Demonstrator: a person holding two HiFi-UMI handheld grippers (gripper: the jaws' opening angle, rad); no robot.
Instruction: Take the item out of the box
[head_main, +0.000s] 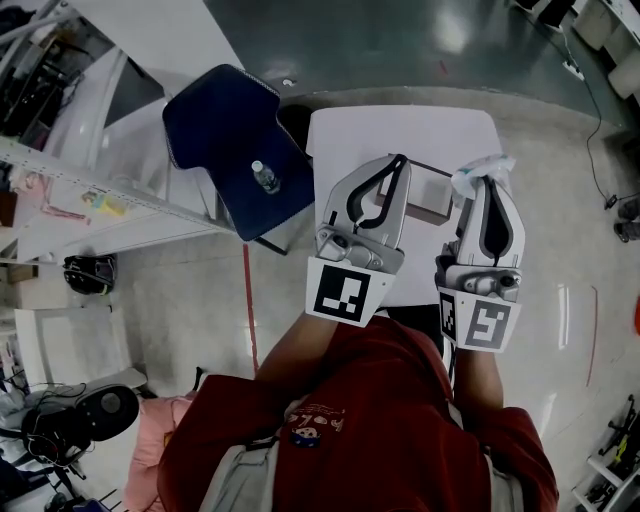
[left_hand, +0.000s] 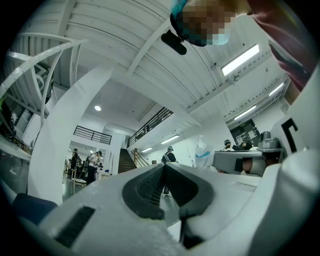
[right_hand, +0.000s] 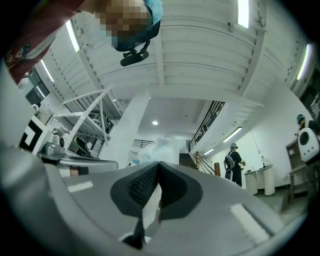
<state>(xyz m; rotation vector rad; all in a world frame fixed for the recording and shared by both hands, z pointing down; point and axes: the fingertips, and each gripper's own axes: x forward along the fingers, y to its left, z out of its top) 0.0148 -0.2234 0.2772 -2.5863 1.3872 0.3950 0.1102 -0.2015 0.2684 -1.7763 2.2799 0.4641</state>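
A small open box (head_main: 432, 196) lies on the white table (head_main: 400, 128), between my two grippers. My right gripper (head_main: 487, 180) is shut on a crumpled clear plastic bag (head_main: 480, 166) with a bit of blue in it, held just right of the box. In the right gripper view the bag (right_hand: 162, 147) sticks out past the shut gripper (right_hand: 159, 165). My left gripper (head_main: 400, 160) is shut with nothing in it, over the box's left edge. The left gripper view shows its pads (left_hand: 150, 185) pressed together, and the bag (left_hand: 202, 153) at the other gripper (left_hand: 250, 165).
A dark blue chair (head_main: 235, 140) carrying a small bottle (head_main: 263, 176) stands left of the table. White shelving (head_main: 90, 170) fills the far left, with a black bag (head_main: 88, 273) on the floor. Both gripper views tilt up into a hall where people (right_hand: 234, 162) stand far off.
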